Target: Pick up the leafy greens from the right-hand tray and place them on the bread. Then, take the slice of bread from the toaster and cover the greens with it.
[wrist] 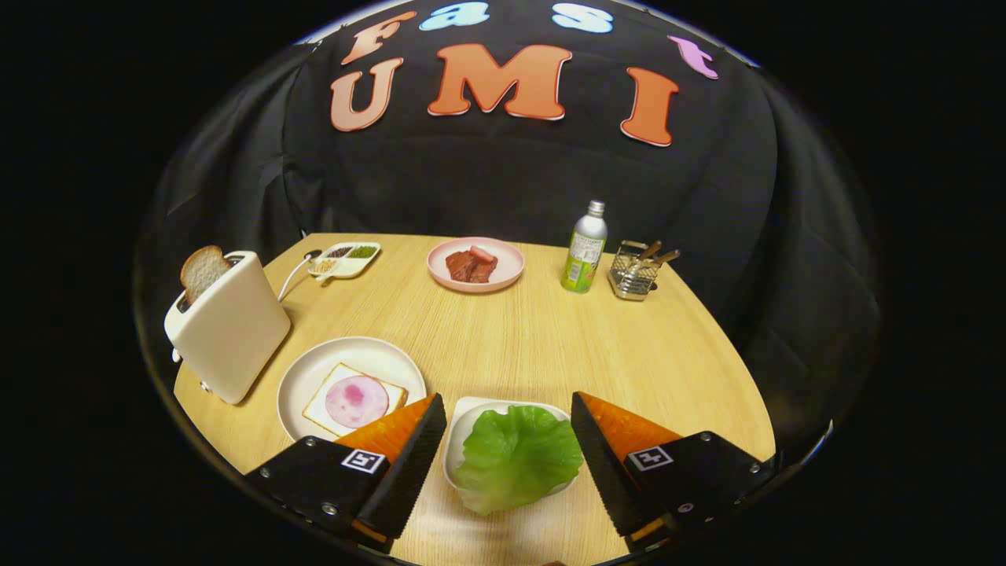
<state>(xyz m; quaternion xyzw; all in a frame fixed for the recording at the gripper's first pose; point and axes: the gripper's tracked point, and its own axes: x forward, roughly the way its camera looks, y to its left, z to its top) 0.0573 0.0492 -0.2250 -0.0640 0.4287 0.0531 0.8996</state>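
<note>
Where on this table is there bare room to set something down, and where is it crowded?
Bare wood runs mid-table, between the pink plate, white plate and greens tray; more lies right of the tray, below the bottle and caddy. Crowded: toaster side. The open tongs straddle the greens.

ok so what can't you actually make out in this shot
- Gripper, open around the leafy greens: whether the fingers touch the leaf is unclear.
- Tray: mostly covered by the greens, its contents underneath hidden.
- Bread slice: lower part hidden inside the toaster.
- Divided dish: fillings too small to identify.
- Bottle: label too small to read.
</note>
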